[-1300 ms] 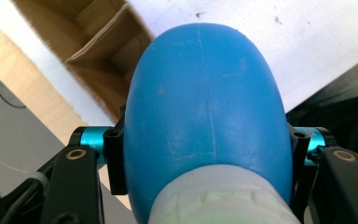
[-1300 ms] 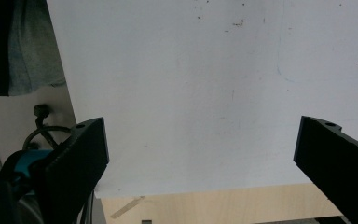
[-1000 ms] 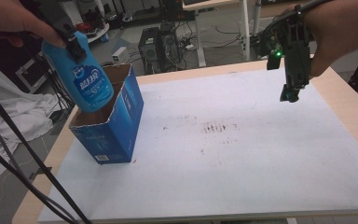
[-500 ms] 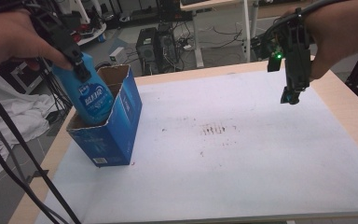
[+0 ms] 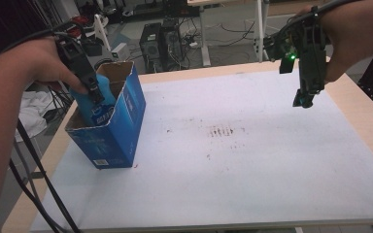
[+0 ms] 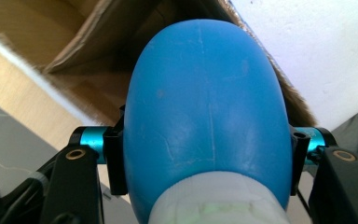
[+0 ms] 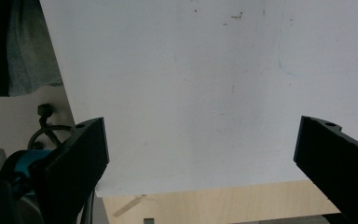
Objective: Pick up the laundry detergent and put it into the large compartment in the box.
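Blue bottle (image 5: 97, 104) gripped by left gripper (image 5: 93, 92), held partly inside open box (image 5: 119, 128) at left of frame, right gripper (image 5: 305, 97) held upper right above table (image 5: 252, 160), jaws open

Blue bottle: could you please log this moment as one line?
left claw: shut on blue bottle | bottle: partly inside blue box | right claw: open, above table

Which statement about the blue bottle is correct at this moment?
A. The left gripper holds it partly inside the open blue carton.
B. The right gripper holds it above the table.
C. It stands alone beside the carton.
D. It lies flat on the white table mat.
A: the left gripper is shut on the blue bottle, whose lower part is already inside the open blue carton; the right gripper is open and holds nothing.
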Action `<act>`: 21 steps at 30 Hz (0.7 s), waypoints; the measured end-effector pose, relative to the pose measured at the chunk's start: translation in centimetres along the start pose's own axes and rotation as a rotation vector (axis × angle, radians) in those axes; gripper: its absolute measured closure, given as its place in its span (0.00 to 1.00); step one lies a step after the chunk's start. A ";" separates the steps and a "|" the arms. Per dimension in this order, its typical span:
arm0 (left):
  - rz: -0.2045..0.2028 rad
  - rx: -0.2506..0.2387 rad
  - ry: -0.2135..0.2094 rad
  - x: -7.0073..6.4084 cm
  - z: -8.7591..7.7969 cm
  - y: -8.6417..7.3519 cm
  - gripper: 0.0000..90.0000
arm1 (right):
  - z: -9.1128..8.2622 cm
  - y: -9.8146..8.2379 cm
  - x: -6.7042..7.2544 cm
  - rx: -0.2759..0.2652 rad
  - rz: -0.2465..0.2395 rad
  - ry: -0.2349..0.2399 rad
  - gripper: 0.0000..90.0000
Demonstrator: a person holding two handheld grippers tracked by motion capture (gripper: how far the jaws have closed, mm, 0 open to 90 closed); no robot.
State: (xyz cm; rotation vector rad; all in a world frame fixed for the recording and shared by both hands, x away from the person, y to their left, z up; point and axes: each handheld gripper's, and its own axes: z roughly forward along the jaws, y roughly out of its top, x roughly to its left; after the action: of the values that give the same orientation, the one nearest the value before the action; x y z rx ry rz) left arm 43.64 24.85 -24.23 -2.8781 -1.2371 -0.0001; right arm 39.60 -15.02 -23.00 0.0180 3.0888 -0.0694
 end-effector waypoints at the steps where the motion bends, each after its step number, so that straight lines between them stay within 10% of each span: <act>1: 0.005 0.004 -0.003 0.0 0.4 0.1 0.42 | 0.0 0.0 0.0 -0.001 0.001 0.002 0.02; 21: 0.095 0.025 -0.015 0.2 5.0 0.0 0.42 | 0.5 0.3 -0.2 -0.003 -0.005 0.006 0.02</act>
State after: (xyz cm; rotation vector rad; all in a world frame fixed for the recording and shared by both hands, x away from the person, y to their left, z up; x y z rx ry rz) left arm 43.80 25.07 -29.20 -2.9176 -1.0936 0.0379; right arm 39.85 -14.76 -23.53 0.0099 3.0951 -0.0647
